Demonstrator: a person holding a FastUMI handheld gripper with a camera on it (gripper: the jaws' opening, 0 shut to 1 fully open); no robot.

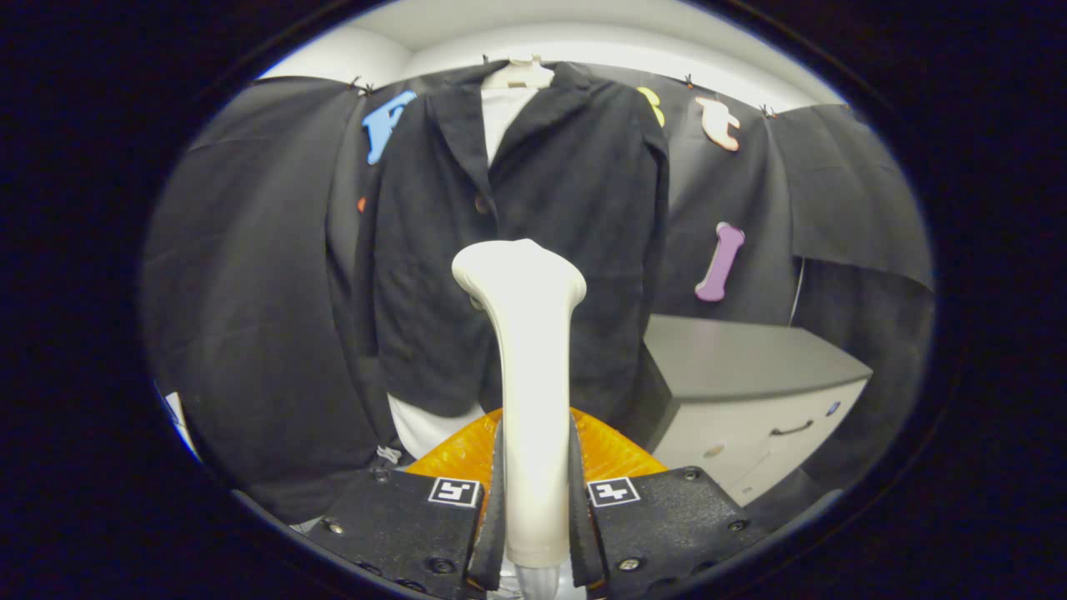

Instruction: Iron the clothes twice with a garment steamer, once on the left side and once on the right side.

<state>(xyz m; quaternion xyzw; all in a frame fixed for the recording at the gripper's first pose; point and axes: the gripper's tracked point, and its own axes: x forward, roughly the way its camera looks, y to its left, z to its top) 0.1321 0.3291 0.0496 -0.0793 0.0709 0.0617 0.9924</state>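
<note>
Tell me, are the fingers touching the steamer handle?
Touching. The gripper view shows the gripper with both fingers pressed flat against the sides of the steamer's handle, no gap.

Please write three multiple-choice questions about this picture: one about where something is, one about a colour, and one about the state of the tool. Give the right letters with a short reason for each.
1. Where does the steamer stand relative to the jacket?
A. In front of it, head near the jacket's middle
B. Lying on the cabinet
C. Behind the jacket

2. What colour is the jacket on the hanger?
A. Red
B. Black
C. Yellow

3. What is the state of the tool?
A. Open, holding nothing
B. Shut on the steamer handle
C. Shut on the jacket sleeve

Answers:
1. A: the steamer rises upright from between the fingers, its head before the jacket's front.
2. B: the hanging jacket is black over a white shirt.
3. B: both fingers press the pale handle from either side.

The grey cabinet stands beside the jacket, nothing on its top.
</note>
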